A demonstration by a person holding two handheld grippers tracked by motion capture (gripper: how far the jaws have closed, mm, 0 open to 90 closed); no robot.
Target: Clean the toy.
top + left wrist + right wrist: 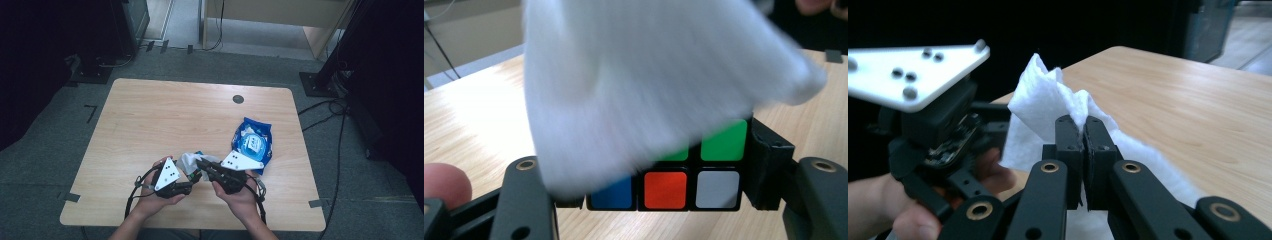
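While my left gripper clamps the cube | right gripper pinched shut on wipe | risk: wiping drags the cube from my jaws, thin wipe slips free.

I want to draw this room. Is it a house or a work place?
Probably a work place, like a lab or test room: a bare wooden table on grey carpet, black stands with loose cables beside it, and a person holding camera-fitted tools.
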